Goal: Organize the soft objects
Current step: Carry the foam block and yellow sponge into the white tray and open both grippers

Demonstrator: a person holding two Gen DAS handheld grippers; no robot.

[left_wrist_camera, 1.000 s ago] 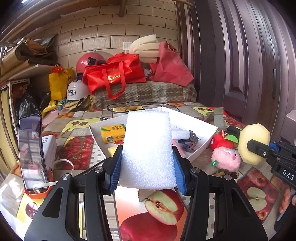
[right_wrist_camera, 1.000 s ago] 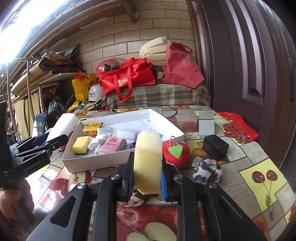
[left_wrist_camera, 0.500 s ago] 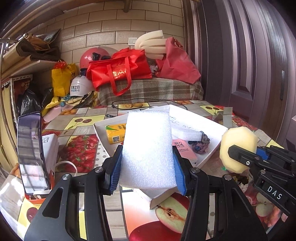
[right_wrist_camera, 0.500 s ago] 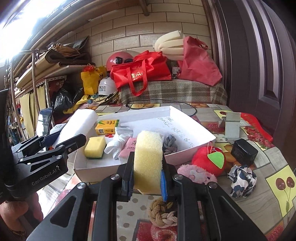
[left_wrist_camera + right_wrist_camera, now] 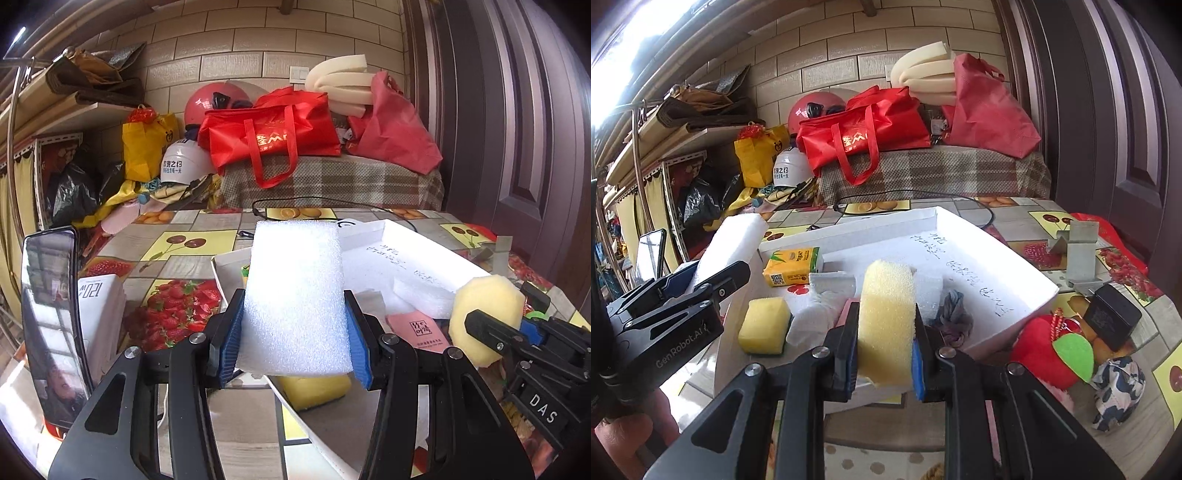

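My left gripper [image 5: 295,347] is shut on a white foam block [image 5: 295,299], held upright over the near left corner of the white box [image 5: 424,240]. My right gripper [image 5: 884,354] is shut on a pale yellow sponge [image 5: 886,317] above the box's [image 5: 1034,295] near edge. In the left wrist view that yellow sponge [image 5: 487,317] and the right gripper [image 5: 517,343] show at the right. Inside the box lie a yellow-green sponge [image 5: 762,325], a yellow tissue pack [image 5: 792,266], a white cloth [image 5: 820,306], a pink packet [image 5: 417,328] and a grey knot [image 5: 951,310].
A red plush apple [image 5: 1045,354], a black cube [image 5: 1112,317] and a patterned cloth ball [image 5: 1119,387] lie right of the box. A phone [image 5: 51,325] stands at the left beside a white carton [image 5: 99,314]. Red bags [image 5: 273,136] and helmets sit behind the table.
Both grippers moved forward toward the box with their foam pieces still gripped. The box looms closer, and the plush toys slid out of the left wrist view.
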